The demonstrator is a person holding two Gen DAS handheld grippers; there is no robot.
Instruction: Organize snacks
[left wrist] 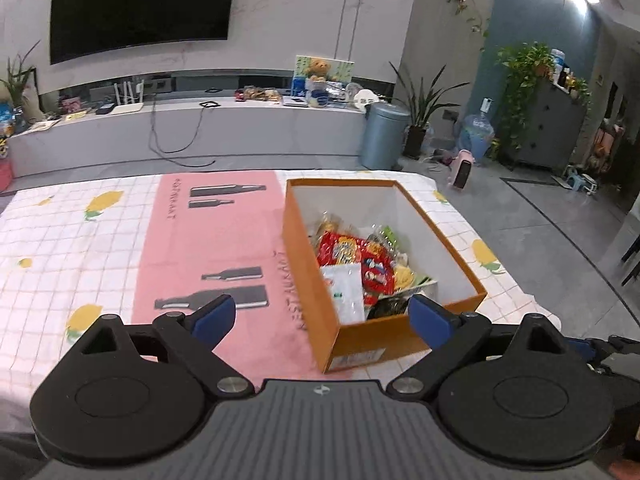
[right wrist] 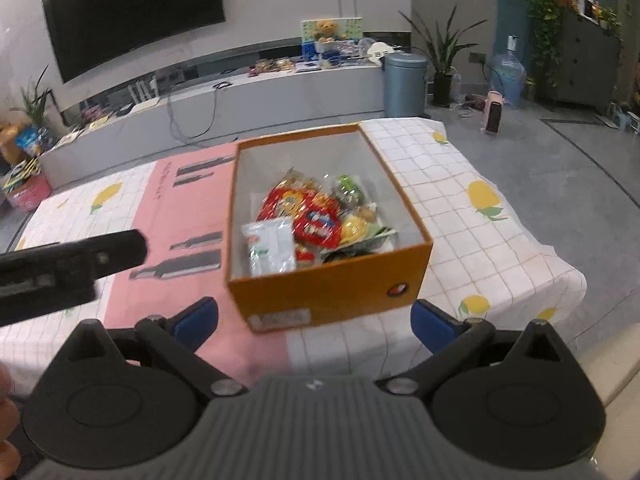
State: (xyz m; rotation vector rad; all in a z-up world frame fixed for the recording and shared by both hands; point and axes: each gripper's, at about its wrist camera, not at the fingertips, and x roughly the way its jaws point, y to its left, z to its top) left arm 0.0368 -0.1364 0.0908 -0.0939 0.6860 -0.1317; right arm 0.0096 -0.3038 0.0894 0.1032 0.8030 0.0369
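An orange cardboard box (left wrist: 308, 280) with a white inside stands on the table, also in the right wrist view (right wrist: 328, 292). It holds several snack packets (left wrist: 360, 268): red ones, a white one, green and yellow ones (right wrist: 316, 220). My left gripper (left wrist: 322, 316) is open and empty, at the box's near end and above it. My right gripper (right wrist: 314, 322) is open and empty, just in front of the box's near wall. The left gripper's black body (right wrist: 60, 276) shows at the left of the right wrist view.
The table has a white checked cloth with lemons (left wrist: 80, 240) and a pink placemat (left wrist: 208, 248) left of the box. Beyond the table's far edge are a TV bench (left wrist: 192, 128), a blue bin (left wrist: 384, 136), plants and grey floor (left wrist: 540, 220).
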